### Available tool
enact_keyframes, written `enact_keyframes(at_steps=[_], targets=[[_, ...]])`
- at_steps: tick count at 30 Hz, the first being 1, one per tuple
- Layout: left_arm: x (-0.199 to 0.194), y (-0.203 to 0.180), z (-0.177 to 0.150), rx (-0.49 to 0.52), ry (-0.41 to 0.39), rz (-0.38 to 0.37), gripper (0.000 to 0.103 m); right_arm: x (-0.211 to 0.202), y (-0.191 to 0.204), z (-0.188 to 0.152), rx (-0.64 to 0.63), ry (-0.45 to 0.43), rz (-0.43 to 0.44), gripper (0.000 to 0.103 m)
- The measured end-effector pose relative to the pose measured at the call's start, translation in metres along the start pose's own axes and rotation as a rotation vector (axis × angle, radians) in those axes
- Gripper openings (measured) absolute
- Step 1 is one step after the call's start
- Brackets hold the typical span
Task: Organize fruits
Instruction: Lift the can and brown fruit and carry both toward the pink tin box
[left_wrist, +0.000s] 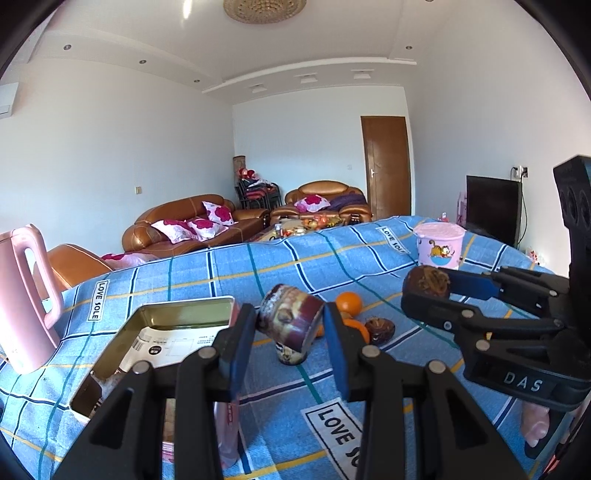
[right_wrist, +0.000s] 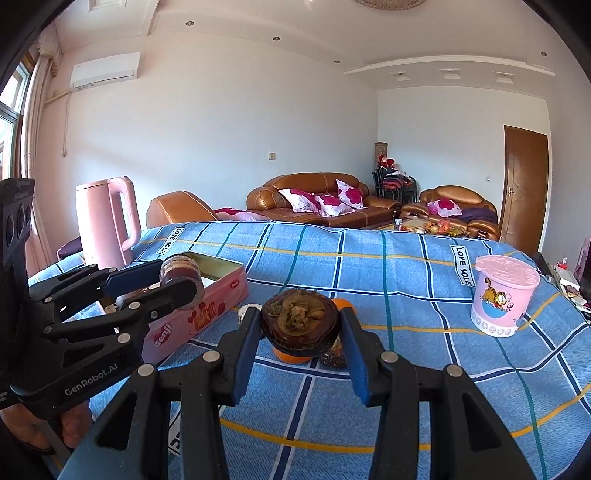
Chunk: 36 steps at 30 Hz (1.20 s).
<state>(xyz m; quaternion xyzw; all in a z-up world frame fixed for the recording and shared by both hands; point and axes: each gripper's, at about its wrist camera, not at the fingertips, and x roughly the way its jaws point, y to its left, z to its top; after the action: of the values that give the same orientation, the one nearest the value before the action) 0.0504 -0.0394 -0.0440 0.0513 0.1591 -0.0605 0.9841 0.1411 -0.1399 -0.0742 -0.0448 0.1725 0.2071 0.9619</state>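
Note:
My left gripper (left_wrist: 290, 318) is shut on a small round printed tin (left_wrist: 288, 325), held tilted above the blue checked cloth (left_wrist: 229, 269). My right gripper (right_wrist: 300, 322) is shut on a dark brown round fruit (right_wrist: 299, 325) with a dried tan top. Each gripper shows in the other's view: the right gripper (left_wrist: 424, 286) with its fruit (left_wrist: 428, 281), the left gripper (right_wrist: 183, 278) with its tin (right_wrist: 181, 267). On the cloth past the fingers lie two oranges (left_wrist: 349, 302), (left_wrist: 360, 328) and another dark fruit (left_wrist: 380, 330). An open pink tin box (right_wrist: 207, 306) sits to the left.
A pink kettle (right_wrist: 107, 221) stands at the table's left edge. A pink lidded cartoon bucket (right_wrist: 502, 299) stands far right. A second small printed jar (left_wrist: 290, 355) stands under the held tin. Brown sofas (right_wrist: 321, 203) lie beyond the table.

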Motion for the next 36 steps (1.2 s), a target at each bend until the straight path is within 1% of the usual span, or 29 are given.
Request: enact_keyframes(at_steps=[11,21,26,36], targets=[[-0.004,-0.001,0.002,0.003,-0.033,0.0,0.039,-0.008,0.0,0.0,0.001,-0.041,-0.007,0.045],[-0.006,-0.002,0.002,0.007,-0.047,0.003,0.039,-0.012,0.0,0.0,0.002,-0.059,-0.016,0.045],[-0.007,-0.006,0.002,0.027,-0.052,0.012,0.039,-0.013,0.0,0.0,0.001,-0.062,-0.018,0.045],[-0.003,-0.003,0.003,0.036,-0.008,0.026,0.039,-0.002,0.006,0.003,-0.035,-0.021,-0.017,0.045]])
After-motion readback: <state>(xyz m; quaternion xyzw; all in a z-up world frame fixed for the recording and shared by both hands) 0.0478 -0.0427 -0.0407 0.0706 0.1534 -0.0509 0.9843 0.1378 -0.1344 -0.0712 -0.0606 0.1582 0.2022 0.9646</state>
